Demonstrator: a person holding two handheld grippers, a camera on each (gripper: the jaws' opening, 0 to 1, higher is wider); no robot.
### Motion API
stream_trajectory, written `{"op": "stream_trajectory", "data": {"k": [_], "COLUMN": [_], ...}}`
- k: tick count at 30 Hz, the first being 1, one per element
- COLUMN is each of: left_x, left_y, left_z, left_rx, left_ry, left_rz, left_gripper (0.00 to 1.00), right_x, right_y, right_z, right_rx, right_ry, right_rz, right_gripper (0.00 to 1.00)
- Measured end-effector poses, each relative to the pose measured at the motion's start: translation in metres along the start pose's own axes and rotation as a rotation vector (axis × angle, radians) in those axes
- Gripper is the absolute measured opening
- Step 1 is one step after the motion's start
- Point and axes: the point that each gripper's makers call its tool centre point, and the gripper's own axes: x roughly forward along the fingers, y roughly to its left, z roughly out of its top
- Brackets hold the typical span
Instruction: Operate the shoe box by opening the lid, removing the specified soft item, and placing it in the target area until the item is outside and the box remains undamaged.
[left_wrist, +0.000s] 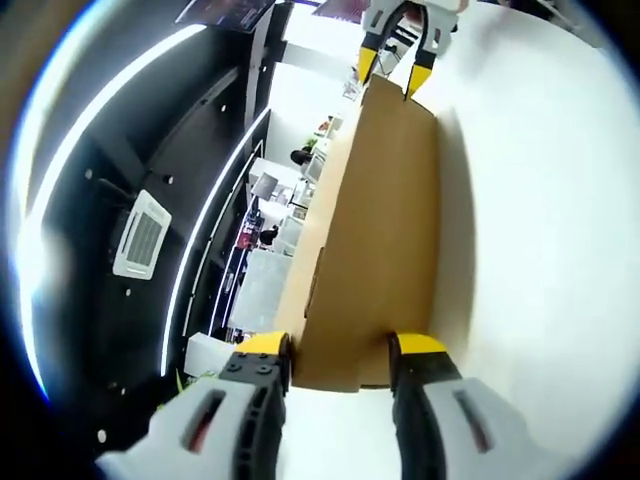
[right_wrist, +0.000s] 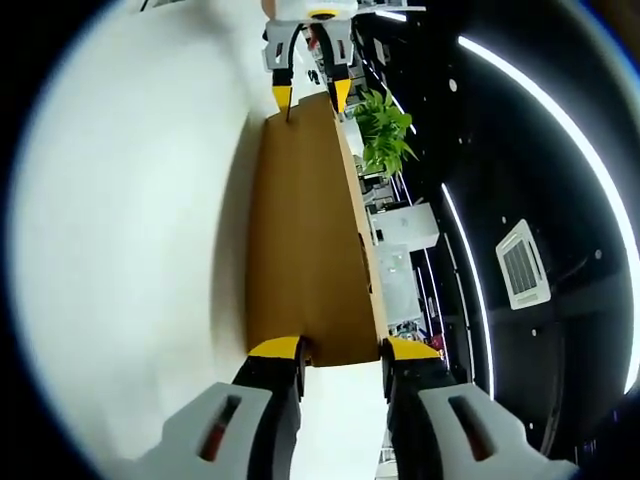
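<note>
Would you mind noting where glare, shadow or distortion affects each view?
Left gripper view: the white table is nearly blown out, with a soft shadow beside the brown cardboard shoe box. Right gripper view: ceiling light strips bend under fisheye distortion.

Table: a plain white table (left_wrist: 540, 200) holds the things.
On it: one long brown shoe box (left_wrist: 375, 230), lid shut.

- Left tongs (left_wrist: 340, 350): two jaws, yellow-capped tips over black bodies, pale grey housings behind, a red mark on one housing.
- Right tongs (right_wrist: 340, 350): same build, yellow tips, black jaws, grey housings with red marks.
</note>
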Motion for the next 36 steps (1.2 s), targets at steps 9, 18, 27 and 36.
{"op": "stream_trajectory", "data": {"k": [9,18,27,36], "left_x": [-0.0032,-0.0038,-0.0042,-0.0047], "left_y": [0.0038,0.0054,0.0051,0.0044], "left_z": [0.0016,0.0022,0.0026,0.0028], "left_rx": [-0.024,-0.02,0.0,0.006], "left_ry": [-0.01,-0.011,-0.005,-0.004], "left_rz": [0.007,0.008,0.011,0.018], "left_gripper": [0.35,0.32,0.31,0.31], "right_x": [-0.0006,-0.0008,-0.0012,-0.0018], "right_y": [-0.001,-0.0014,-0.0017,-0.0014], "right_z": [0.0006,0.0013,0.0022,0.0028], "right_rx": [-0.001,-0.007,-0.007,-0.011], "right_ry": [0.003,0.005,0.01,0.01], "right_rz": [-0.009,-0.016,-0.017,-0.016], "right_gripper": [0.29,0.28,0.28,0.28]}}
